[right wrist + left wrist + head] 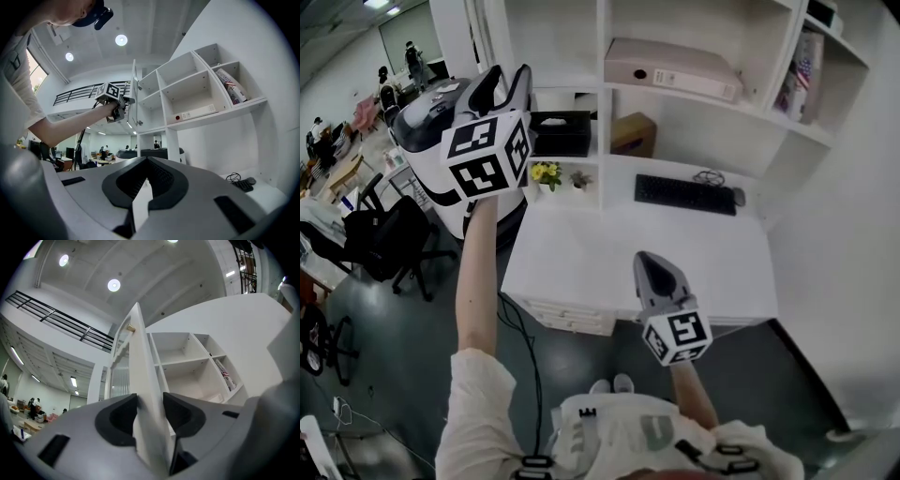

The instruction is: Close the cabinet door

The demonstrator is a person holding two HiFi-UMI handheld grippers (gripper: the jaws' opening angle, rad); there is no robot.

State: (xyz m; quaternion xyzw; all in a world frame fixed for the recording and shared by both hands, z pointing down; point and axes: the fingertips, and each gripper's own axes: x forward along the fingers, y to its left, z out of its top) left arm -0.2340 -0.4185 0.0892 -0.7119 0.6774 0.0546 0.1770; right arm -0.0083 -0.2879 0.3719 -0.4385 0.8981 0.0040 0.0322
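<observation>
The white cabinet door (140, 362) stands ajar, edge-on in the left gripper view, with a small brass knob (131, 328) near its top. Its edge runs between the jaws of my left gripper (150, 401), which stand open close to either side of the panel. In the head view that left gripper (502, 84) is raised high at the cabinet's left side. From the right gripper view the door (133, 93) and the left gripper (123, 104) on it show clearly. My right gripper (147, 161) is shut and empty, held low over the desk (609, 253).
Open white shelves (187, 362) hold a flat box (670, 70) and books (799, 80). A keyboard (684, 194), a black tissue box (560, 131) and yellow flowers (546, 172) sit at the desk's back. A large machine (431, 122) and an office chair (389, 239) stand to the left.
</observation>
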